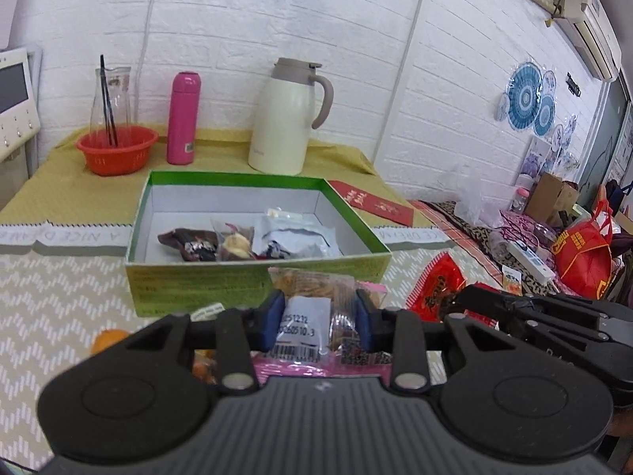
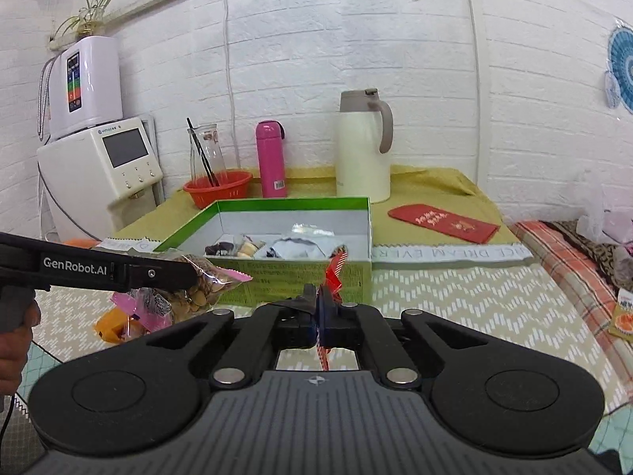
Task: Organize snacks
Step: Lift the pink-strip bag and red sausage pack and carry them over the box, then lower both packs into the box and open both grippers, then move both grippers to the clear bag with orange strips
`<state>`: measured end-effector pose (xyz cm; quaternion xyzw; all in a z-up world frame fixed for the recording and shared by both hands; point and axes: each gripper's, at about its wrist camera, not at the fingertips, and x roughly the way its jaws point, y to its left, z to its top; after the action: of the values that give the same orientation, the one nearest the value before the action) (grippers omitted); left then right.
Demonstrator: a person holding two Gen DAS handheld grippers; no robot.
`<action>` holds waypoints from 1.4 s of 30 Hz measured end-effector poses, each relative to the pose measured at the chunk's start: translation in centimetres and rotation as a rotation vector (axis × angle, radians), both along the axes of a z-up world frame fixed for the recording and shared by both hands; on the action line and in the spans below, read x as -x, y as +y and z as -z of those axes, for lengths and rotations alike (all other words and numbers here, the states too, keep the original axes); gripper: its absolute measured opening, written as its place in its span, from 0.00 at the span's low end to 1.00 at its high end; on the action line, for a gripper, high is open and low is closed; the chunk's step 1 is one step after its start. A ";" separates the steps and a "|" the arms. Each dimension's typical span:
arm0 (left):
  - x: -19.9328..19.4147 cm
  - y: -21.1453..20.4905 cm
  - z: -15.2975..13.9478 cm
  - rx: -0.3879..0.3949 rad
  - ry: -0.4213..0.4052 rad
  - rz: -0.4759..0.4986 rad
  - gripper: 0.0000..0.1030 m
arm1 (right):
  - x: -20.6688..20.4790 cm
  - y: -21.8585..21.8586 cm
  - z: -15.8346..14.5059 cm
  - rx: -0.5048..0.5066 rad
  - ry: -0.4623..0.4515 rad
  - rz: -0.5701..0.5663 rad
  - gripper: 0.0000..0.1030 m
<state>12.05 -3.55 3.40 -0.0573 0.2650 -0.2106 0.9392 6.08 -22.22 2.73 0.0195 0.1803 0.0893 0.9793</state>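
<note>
A green cardboard box with a white inside stands open on the zigzag cloth, holding several snack packets. My left gripper is shut on a clear bag of nuts with pink trim, held just in front of the box's near wall. In the right wrist view that nut bag hangs from the left gripper to the left of the box. My right gripper is shut on a thin red packet that sticks up between its pads. The left wrist view shows this red packet right of the box.
Behind the box stand a cream jug, a pink flask and a red basket holding a glass carafe. A red envelope lies at the back right. Orange snacks lie on the cloth at left. Bags and a power strip crowd the right.
</note>
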 end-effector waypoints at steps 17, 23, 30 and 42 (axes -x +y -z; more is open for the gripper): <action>-12.1 3.9 -0.1 -0.027 0.036 -0.146 0.33 | -12.5 2.3 -0.2 0.082 -0.043 -0.006 0.00; -15.1 4.2 2.2 -0.040 0.093 -0.144 0.34 | -15.2 2.9 1.9 0.159 -0.034 0.025 0.01; -15.4 4.3 3.4 -0.004 0.039 -0.139 0.78 | -16.1 4.0 3.9 0.158 -0.012 -0.063 0.46; -12.4 3.3 1.6 -0.075 -0.034 -0.173 0.93 | -13.2 5.2 3.2 0.168 -0.026 -0.090 1.00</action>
<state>24.48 -0.21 1.75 -0.0415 0.2506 -0.1195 0.9598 19.27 -17.07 -0.45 -0.0719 0.1750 0.1178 0.9748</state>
